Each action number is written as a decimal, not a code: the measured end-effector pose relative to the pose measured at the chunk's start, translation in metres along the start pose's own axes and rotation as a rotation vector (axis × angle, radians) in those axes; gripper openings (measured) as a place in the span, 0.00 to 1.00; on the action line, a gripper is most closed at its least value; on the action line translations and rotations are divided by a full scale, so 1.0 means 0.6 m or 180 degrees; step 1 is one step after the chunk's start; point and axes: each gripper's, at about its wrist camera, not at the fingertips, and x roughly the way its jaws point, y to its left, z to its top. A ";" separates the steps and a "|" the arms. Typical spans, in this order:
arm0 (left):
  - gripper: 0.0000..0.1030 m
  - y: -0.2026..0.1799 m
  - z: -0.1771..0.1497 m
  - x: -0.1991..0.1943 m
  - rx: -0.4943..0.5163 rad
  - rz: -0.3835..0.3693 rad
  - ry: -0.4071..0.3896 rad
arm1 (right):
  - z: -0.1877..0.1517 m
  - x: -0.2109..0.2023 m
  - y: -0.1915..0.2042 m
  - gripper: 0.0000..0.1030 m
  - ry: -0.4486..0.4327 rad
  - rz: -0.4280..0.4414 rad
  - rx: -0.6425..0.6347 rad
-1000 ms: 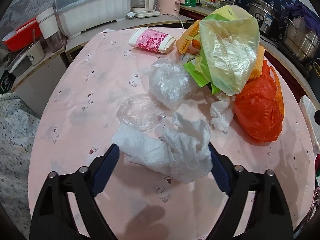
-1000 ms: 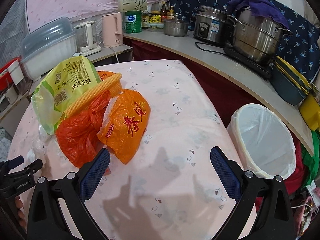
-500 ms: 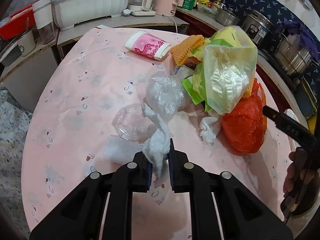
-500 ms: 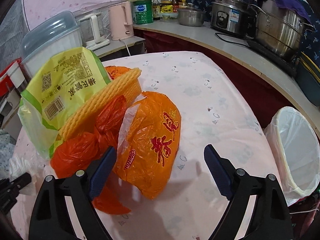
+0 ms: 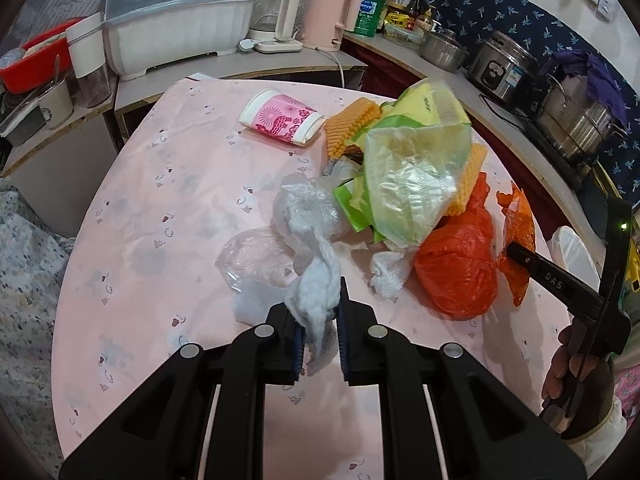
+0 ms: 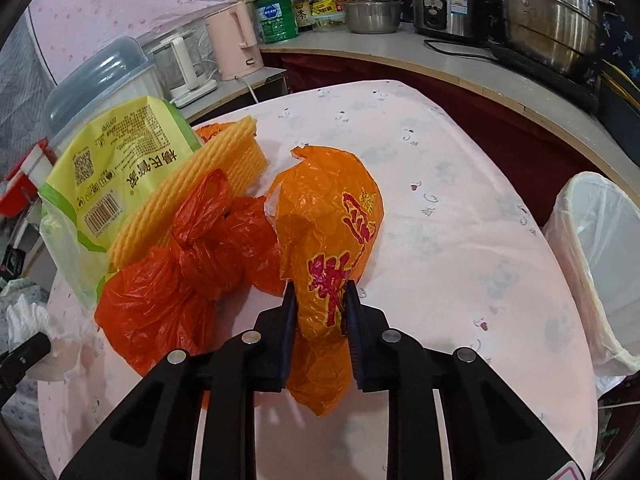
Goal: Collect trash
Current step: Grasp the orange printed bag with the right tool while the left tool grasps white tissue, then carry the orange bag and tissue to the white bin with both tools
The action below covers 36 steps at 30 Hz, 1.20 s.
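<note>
My left gripper point(image 5: 320, 304) is shut on a crumpled white paper towel point(image 5: 316, 280) and holds it just above the pink table point(image 5: 160, 220). My right gripper point(image 6: 320, 300) is shut on an orange plastic bag point(image 6: 328, 220) with red print and lifts it off the table. The same bag point(image 5: 518, 240) shows in the left wrist view at the right gripper's tip. A knotted red bag point(image 6: 180, 272), a yellow-green wrapper point(image 6: 108, 176), yellow foam netting point(image 6: 208, 176), clear bags point(image 5: 304, 212) and a pink paper cup point(image 5: 280, 118) lie in a pile.
A white-lined trash bin point(image 6: 600, 256) stands off the table's right edge. A counter behind holds a pink kettle point(image 5: 326, 16), a covered dish rack point(image 5: 176, 16), pots point(image 6: 552, 20) and a rice cooker point(image 6: 448, 4). A small white tissue point(image 5: 390, 272) lies by the red bag.
My left gripper closed on the paper towel and lifted it. My right gripper moved to the orange bag, closed on it and raised it.
</note>
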 end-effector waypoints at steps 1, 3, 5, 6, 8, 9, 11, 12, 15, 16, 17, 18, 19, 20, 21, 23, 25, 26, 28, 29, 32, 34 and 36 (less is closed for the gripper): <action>0.13 -0.008 -0.001 -0.005 0.0027 -0.0019 -0.0016 | 0.000 -0.012 -0.006 0.21 -0.0038 0.0000 0.0022; 0.13 -0.024 -0.003 -0.013 0.0072 -0.0057 -0.0039 | 0.000 -0.032 -0.017 0.20 -0.0109 -0.0012 0.0045; 0.13 -0.043 -0.005 -0.022 0.0117 -0.0102 -0.0063 | 0.001 -0.054 -0.029 0.20 -0.0178 -0.0017 0.0079; 0.13 -0.053 -0.005 -0.026 0.0140 -0.0124 -0.0073 | 0.001 -0.065 -0.035 0.20 -0.0217 -0.0020 0.0095; 0.13 -0.076 -0.007 -0.036 0.0198 -0.0170 -0.0105 | -0.001 -0.088 -0.048 0.21 -0.0294 -0.0039 0.0118; 0.13 -0.088 -0.007 -0.041 0.0233 -0.0196 -0.0126 | -0.001 -0.099 -0.054 0.20 -0.0332 -0.0050 0.0126; 0.13 -0.112 -0.008 -0.051 0.0295 -0.0247 -0.0160 | 0.002 -0.119 -0.064 0.21 -0.0404 -0.0075 0.0150; 0.13 -0.125 -0.008 -0.056 0.0327 -0.0278 -0.0180 | 0.003 -0.130 -0.071 0.21 -0.0436 -0.0079 0.0171; 0.13 -0.161 -0.009 -0.070 0.0433 -0.0358 -0.0229 | 0.002 -0.161 -0.092 0.21 -0.0532 -0.0114 0.0241; 0.13 -0.175 -0.009 -0.075 0.0471 -0.0389 -0.0247 | 0.001 -0.172 -0.101 0.21 -0.0564 -0.0124 0.0269; 0.13 -0.188 -0.008 -0.079 0.0505 -0.0413 -0.0263 | 0.001 -0.181 -0.110 0.21 -0.0591 -0.0135 0.0292; 0.13 -0.201 -0.008 -0.083 0.0539 -0.0439 -0.0281 | 0.000 -0.190 -0.118 0.21 -0.0620 -0.0154 0.0315; 0.13 -0.215 -0.008 -0.087 0.0578 -0.0469 -0.0297 | -0.002 -0.198 -0.126 0.21 -0.0645 -0.0171 0.0341; 0.13 -0.230 -0.008 -0.091 0.0615 -0.0497 -0.0310 | -0.005 -0.207 -0.135 0.21 -0.0672 -0.0186 0.0372; 0.13 -0.244 -0.008 -0.094 0.0651 -0.0527 -0.0321 | -0.008 -0.216 -0.144 0.21 -0.0696 -0.0204 0.0401; 0.13 -0.275 -0.010 -0.101 0.0732 -0.0584 -0.0344 | -0.013 -0.234 -0.164 0.21 -0.0741 -0.0243 0.0457; 0.13 -0.305 -0.013 -0.105 0.0813 -0.0637 -0.0359 | -0.018 -0.247 -0.182 0.21 -0.0778 -0.0281 0.0508; 0.13 -0.321 -0.014 -0.106 0.0853 -0.0666 -0.0359 | -0.021 -0.255 -0.193 0.21 -0.0798 -0.0302 0.0541; 0.13 -0.351 -0.017 -0.110 0.0932 -0.0731 -0.0372 | -0.027 -0.269 -0.215 0.21 -0.0830 -0.0339 0.0611; 0.13 -0.366 -0.018 -0.111 0.0973 -0.0755 -0.0380 | -0.031 -0.275 -0.225 0.21 -0.0845 -0.0364 0.0644; 0.13 -0.410 -0.022 -0.115 0.1096 -0.0849 -0.0387 | -0.043 -0.293 -0.259 0.21 -0.0888 -0.0430 0.0749; 0.13 -0.439 -0.026 -0.116 0.1182 -0.0909 -0.0385 | -0.051 -0.302 -0.278 0.21 -0.0910 -0.0474 0.0820; 0.13 -0.466 -0.030 -0.119 0.1265 -0.0969 -0.0388 | -0.059 -0.311 -0.301 0.21 -0.0933 -0.0518 0.0905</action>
